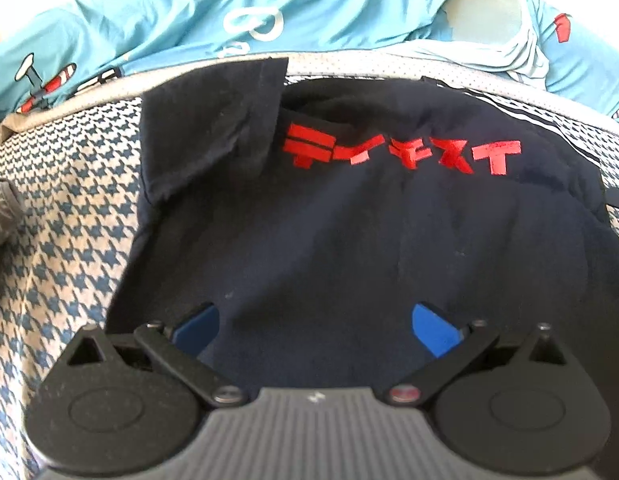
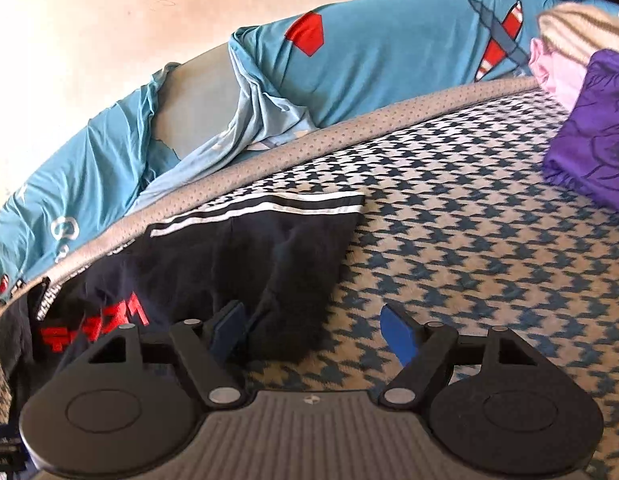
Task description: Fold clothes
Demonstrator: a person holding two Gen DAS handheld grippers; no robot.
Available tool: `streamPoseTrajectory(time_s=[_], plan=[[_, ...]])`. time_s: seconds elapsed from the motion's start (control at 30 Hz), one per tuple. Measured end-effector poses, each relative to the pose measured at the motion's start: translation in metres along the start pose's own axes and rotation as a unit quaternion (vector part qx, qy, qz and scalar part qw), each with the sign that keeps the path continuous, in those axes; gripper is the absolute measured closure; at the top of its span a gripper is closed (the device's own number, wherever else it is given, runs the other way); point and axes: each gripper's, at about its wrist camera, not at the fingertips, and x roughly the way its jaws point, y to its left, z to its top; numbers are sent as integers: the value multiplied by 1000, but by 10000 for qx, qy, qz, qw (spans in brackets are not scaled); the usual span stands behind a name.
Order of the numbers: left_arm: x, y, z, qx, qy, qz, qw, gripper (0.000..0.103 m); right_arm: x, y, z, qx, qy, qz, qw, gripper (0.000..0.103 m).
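Houndstooth mattress [image 2: 489, 240] bears a navy shirt [image 1: 329, 220]; both grippers [image 1: 315, 322] [image 2: 313, 330] gape, empty.

Navy shirt [image 1: 349, 232] with red lettering [image 1: 401, 152]; blue-and-white houndstooth cover [image 2: 469, 248].

Left gripper [image 1: 315, 326], right gripper [image 2: 313, 332]: jaws apart (both).

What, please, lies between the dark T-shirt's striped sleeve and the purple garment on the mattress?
In the right wrist view, only bare houndstooth mattress cover lies between the striped sleeve of the dark T-shirt and the purple garment; nothing rests there.
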Motion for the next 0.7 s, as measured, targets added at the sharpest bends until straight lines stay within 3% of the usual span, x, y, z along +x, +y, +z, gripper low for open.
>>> streamPoseTrajectory(time_s=[0.33,0.43,0.5,0.63,0.7], plan=[[3,2,-2,-156,100,-80,9998,0,30,9,3,-31,-48,-87,9999,30],[4,1,-3,-169,116,-97,9997,0,35,15,2,-137,-125,-133,9997,36],[5,0,-3,-165,130,-96,9997,0,38,19,2,-219,-145,-94,9996,46],[7,-1,-5,-152,169,-84,9997,0,43,26,1,-373,-193,-84,9991,52],[8,-2,-5,-129,166,-61,9998,0,45,28,1,-402,-228,-107,9989,63]])
